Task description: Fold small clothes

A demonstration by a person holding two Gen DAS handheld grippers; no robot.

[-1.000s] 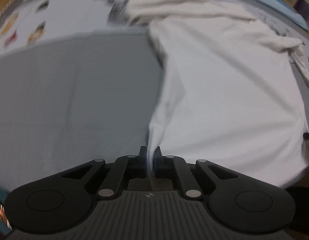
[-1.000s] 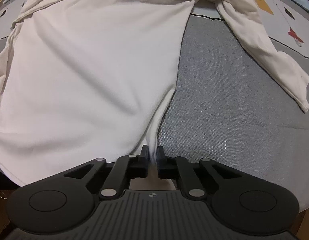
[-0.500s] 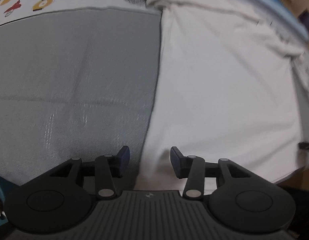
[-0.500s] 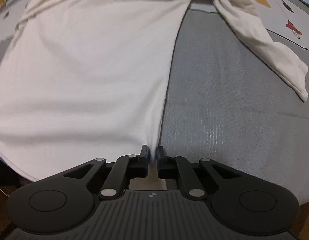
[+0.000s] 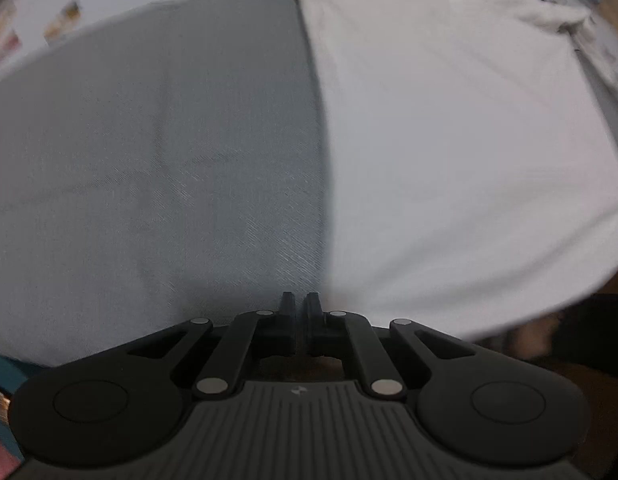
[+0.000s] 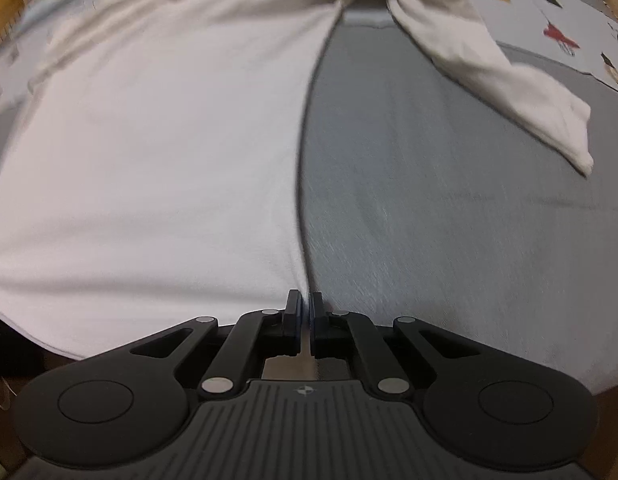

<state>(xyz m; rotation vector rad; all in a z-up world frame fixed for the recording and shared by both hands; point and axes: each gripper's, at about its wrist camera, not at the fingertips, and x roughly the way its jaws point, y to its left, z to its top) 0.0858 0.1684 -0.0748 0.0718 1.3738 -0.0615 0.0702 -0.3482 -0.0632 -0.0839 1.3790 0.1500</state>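
A white long-sleeved shirt (image 5: pixel 449 140) lies flat on a grey mat (image 5: pixel 149 180), its left edge running straight up the view. My left gripper (image 5: pixel 300 304) is shut and empty, at the mat's near edge just left of the shirt's bottom corner. In the right wrist view the shirt (image 6: pixel 157 140) fills the left half, with one sleeve (image 6: pixel 509 80) lying out diagonally to the right. My right gripper (image 6: pixel 306 304) is shut on the shirt's bottom right corner at the hem.
The grey mat (image 6: pixel 449 220) lies on a pale sheet with small printed pictures (image 6: pixel 557 36) at the far side. The table's near edge and dark floor show at the lower right of the left wrist view (image 5: pixel 569 332).
My left gripper let go of the shirt's corner, opened, then shut empty and shifted left of the edge. The shirt has been pulled flat. My right gripper keeps its hold.
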